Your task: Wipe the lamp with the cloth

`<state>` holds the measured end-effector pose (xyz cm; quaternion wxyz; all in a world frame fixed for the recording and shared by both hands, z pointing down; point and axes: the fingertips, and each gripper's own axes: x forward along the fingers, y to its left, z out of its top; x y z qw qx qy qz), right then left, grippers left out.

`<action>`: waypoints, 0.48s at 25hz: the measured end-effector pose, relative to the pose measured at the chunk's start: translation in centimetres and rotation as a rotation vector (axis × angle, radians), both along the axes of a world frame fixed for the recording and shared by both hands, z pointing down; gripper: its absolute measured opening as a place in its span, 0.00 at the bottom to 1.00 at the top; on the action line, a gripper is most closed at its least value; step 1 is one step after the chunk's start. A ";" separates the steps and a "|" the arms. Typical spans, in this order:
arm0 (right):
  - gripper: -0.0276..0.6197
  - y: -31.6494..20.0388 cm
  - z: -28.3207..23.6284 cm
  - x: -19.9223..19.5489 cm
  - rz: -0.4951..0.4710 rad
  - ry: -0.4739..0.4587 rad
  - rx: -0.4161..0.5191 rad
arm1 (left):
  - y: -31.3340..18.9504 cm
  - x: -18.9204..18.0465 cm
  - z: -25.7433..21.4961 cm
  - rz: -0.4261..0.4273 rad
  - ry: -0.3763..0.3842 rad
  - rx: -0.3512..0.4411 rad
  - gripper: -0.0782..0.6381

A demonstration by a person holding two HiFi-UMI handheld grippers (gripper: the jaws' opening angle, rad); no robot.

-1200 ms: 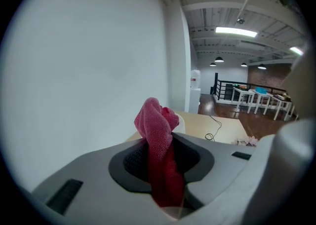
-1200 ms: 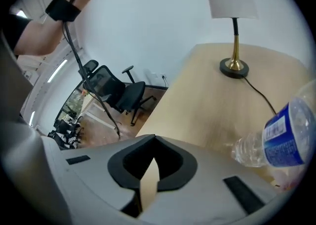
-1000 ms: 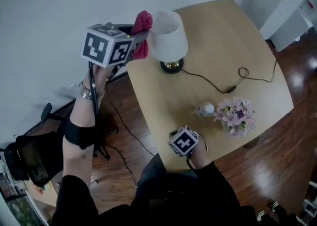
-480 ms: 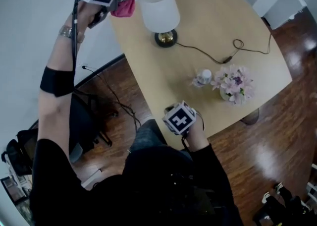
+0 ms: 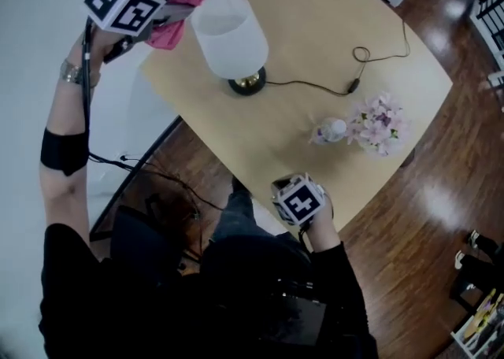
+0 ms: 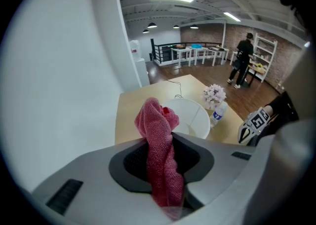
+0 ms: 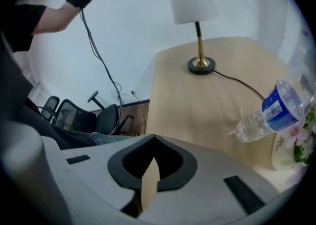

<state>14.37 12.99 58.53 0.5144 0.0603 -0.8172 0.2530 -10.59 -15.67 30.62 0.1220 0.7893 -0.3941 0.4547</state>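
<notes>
- The left hand-held gripper (image 5: 168,13) is raised high at the far left edge of the surface (image 5: 315,19). Its jaws are part closed and clamp a pink cloth (image 5: 181,9).
- The cloth bunches up above the jaws and hangs down between them.
- The cloth sits just beside the top rim of the white shade of the lamp (image 5: 228,35), on the shade's left in the head view. Whether it touches the shade cannot be told.
- The lamp stands upright on a round dark and gold base near the surface's left edge. Its black cord (image 5: 315,84) trails across the wood.
- The right hand-held gripper (image 7: 148,182) is low at the near edge of the surface. Its jaws are pressed together and hold nothing.
- A water bottle (image 5: 331,129) lies beside pink flowers (image 5: 379,123), well apart from the lamp.
</notes>
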 end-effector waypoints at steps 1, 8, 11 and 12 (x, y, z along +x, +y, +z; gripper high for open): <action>0.05 -0.1 0.2 -1.3 0.035 -0.006 -0.007 | -0.5 -0.2 0.1 0.044 -0.007 -0.005 0.27; 0.05 1.5 -0.2 -9.6 0.088 -0.017 -0.022 | -3.3 0.9 1.7 0.291 -0.060 -0.115 0.27; 0.05 0.6 -0.5 -11.3 0.116 -0.011 -0.009 | -4.4 1.8 1.3 0.393 -0.120 -0.129 0.27; 0.05 0.3 -0.6 -11.7 0.131 -0.010 -0.007 | -4.7 2.3 1.2 0.426 -0.139 -0.133 0.27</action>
